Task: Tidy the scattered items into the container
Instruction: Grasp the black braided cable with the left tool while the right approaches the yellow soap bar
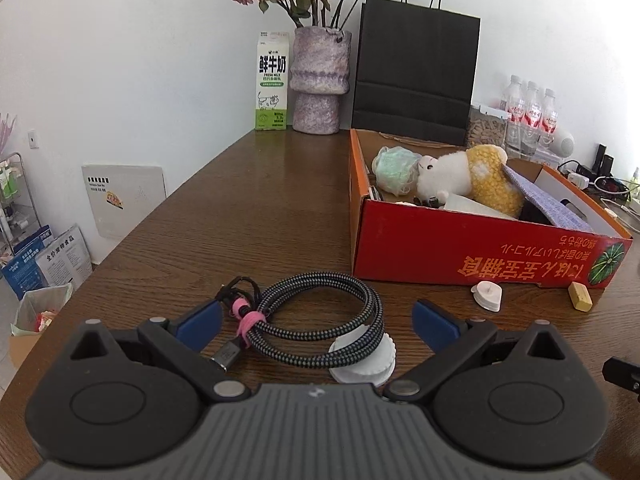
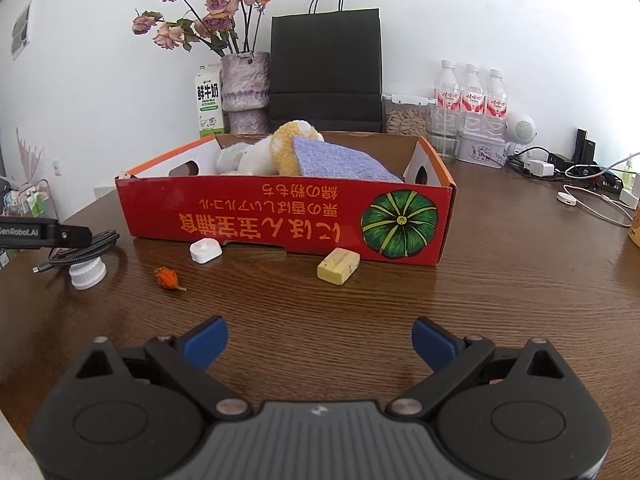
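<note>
The left gripper hovers, jaws spread wide, around the coiled braided cable on the table — the pickup step, calling for closing, lifting into the red cardboard box — while the right gripper waits open, empty.

yellow block touches red box; right hand-held gripper gapes.
</note>
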`<control>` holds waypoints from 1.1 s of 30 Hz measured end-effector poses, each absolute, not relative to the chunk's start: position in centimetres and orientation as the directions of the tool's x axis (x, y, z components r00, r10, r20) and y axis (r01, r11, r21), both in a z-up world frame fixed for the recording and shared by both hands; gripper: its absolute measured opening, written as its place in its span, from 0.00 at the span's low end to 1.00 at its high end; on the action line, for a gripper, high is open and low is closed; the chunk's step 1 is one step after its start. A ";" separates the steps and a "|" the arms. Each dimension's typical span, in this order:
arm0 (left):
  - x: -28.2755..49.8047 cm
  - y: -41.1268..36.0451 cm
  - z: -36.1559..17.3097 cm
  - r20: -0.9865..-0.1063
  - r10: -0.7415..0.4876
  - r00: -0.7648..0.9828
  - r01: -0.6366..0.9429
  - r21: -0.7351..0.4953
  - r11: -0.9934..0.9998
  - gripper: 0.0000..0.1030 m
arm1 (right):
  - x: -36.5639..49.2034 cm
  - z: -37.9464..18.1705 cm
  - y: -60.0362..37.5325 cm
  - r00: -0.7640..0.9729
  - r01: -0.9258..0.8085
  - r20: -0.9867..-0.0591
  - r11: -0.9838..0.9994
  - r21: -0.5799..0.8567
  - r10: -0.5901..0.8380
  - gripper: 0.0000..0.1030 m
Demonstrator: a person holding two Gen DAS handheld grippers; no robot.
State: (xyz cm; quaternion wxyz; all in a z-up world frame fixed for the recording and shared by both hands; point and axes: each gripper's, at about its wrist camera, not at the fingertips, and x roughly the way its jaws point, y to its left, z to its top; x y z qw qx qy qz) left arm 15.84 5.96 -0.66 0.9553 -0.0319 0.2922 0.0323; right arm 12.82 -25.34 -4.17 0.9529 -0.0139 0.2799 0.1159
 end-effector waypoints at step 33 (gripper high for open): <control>20.5 6.8 -1.7 -0.726 -0.017 0.687 -0.067 -0.086 0.994 0.92 | 13.7 -3.4 -26.1 0.815 -0.232 -0.534 0.971 0.057 0.226 0.96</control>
